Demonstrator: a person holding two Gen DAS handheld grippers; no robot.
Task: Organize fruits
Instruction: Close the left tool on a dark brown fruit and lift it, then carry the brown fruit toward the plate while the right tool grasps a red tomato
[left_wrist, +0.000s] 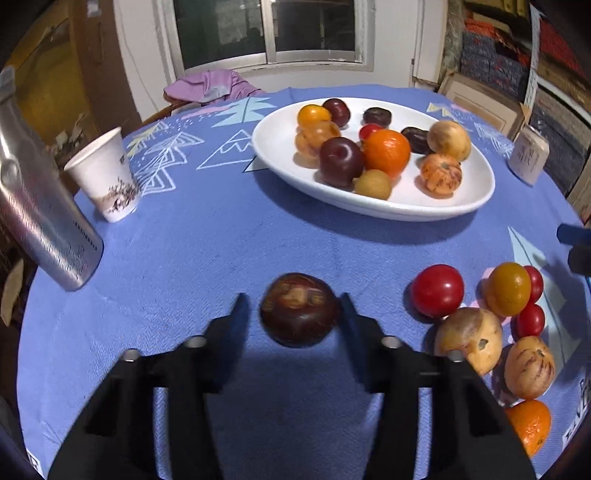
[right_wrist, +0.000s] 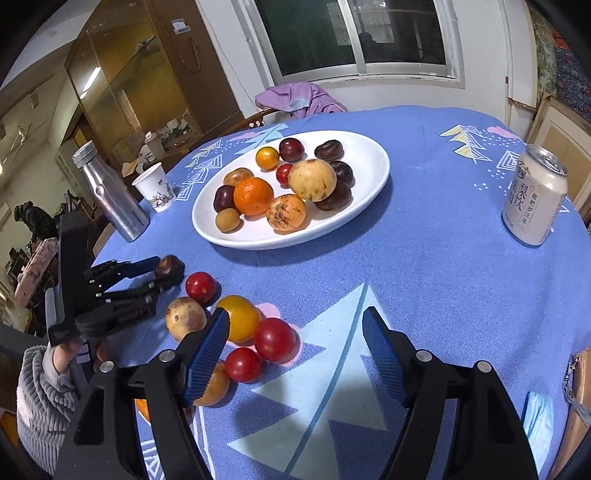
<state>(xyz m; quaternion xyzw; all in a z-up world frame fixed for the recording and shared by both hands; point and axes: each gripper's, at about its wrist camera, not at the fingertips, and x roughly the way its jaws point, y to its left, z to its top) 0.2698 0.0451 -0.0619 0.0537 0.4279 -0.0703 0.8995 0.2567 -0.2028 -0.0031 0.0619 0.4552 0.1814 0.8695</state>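
A dark purple plum (left_wrist: 299, 314) lies on the blue tablecloth with my left gripper (left_wrist: 293, 301) shut on it, one finger on each side. The right wrist view shows the same grip (right_wrist: 171, 271) with the plum (right_wrist: 170, 265) at the fingertips. My right gripper (right_wrist: 295, 314) is open above bare cloth, nothing between its blue pads. Just left of it sits a loose cluster: red fruits (right_wrist: 274, 339), a yellow-orange one (right_wrist: 242, 317) and a tan one (right_wrist: 184, 317). A white oval plate (left_wrist: 369, 210) holding several mixed fruits stands farther back.
A steel bottle (left_wrist: 40, 199) and a paper cup (left_wrist: 105, 177) stand at the left. A drink can (right_wrist: 535, 199) stands at the right. A person's hand in a grey sleeve (right_wrist: 40, 398) holds the left gripper. A chair with purple cloth (right_wrist: 299, 98) stands behind the table.
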